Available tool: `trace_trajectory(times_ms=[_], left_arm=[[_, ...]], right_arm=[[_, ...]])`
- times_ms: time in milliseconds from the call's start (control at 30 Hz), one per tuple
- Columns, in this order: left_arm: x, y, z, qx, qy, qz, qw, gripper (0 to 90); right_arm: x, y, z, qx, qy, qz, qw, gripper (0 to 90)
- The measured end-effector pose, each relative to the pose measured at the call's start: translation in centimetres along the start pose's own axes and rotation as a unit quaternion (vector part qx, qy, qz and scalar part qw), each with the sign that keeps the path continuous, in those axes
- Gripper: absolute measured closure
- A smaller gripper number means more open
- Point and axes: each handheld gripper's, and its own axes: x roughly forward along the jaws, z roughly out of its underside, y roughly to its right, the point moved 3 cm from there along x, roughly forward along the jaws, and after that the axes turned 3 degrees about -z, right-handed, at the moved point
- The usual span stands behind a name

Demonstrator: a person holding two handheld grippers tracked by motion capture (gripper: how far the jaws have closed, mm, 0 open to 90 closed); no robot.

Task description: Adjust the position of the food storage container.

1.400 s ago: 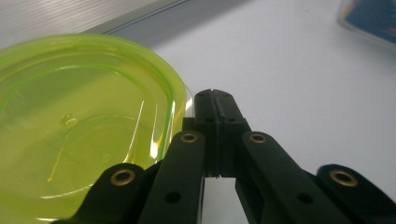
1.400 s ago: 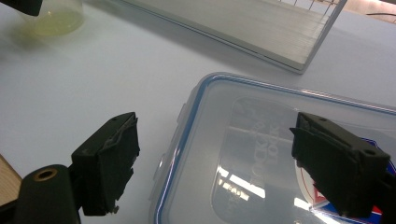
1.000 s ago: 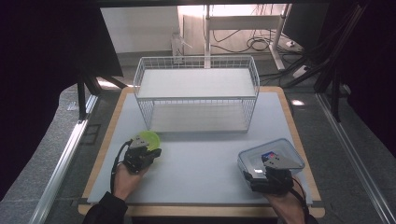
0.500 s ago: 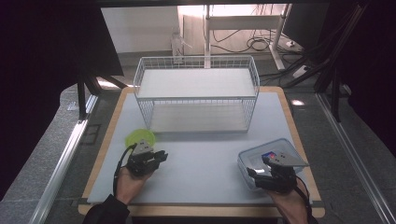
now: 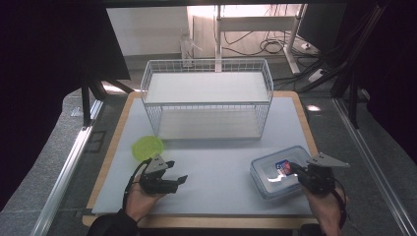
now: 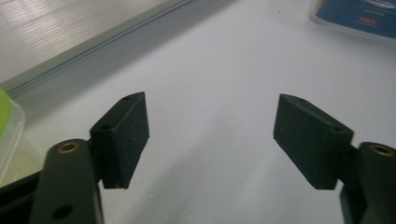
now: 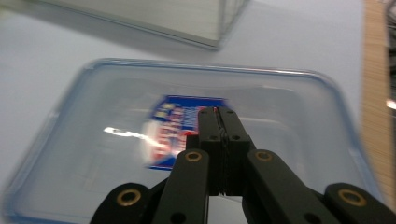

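Note:
A small round tub with a green lid (image 5: 147, 146) sits on the white mat at the left, and its edge (image 6: 6, 133) shows in the left gripper view. Just in front and to the right of it, my left gripper (image 5: 178, 171) (image 6: 212, 135) is open. Its jaws have just been opening, with only bare mat between them. At the right lies a clear lidded box with a blue label (image 5: 275, 174) (image 7: 116, 102) (image 6: 357, 14). My right gripper (image 5: 291, 167) (image 7: 219, 116) hovers over its lid. Its jaws have just been closing and now meet with nothing between them.
A white wire basket (image 5: 206, 105) stands across the back of the mat, open side toward me. The mat lies on a wooden board (image 5: 115, 132) whose edges frame it. Bare mat (image 5: 221, 167) lies between the two hands.
My left gripper has let go of the green-lidded tub, opened, and drawn back toward the front and right. My right gripper's jaws have shut while it shifted over the clear box's lid.

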Motion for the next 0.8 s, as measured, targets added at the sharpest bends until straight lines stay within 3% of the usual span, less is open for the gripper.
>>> trace_trajectory(times_ms=[233,400,467,600,800], left_arm=[[0.4,0.4,0.1,0.008,0.002,0.023,0.9997,20.1],[0.6,0.4,0.2,0.010,-0.005,0.020,0.9997,19.7],[0.7,0.4,0.3,0.008,-0.006,0.022,0.9997,19.8],[0.6,0.5,0.2,0.008,-0.004,0.024,0.9997,19.9],[0.6,0.5,0.2,0.008,-0.009,0.027,0.9995,21.6]], right_arm=[[-0.7,3.5,0.6,0.025,-0.006,0.046,0.9986,90.0],[-1.4,5.5,1.1,0.044,-0.003,0.069,0.9966,90.0],[-1.6,6.0,1.3,0.039,-0.012,0.092,0.9949,90.0],[-1.4,6.8,2.0,0.056,-0.029,0.091,0.9938,90.0],[-1.3,6.3,2.1,0.059,-0.035,0.086,0.9940,90.0]])
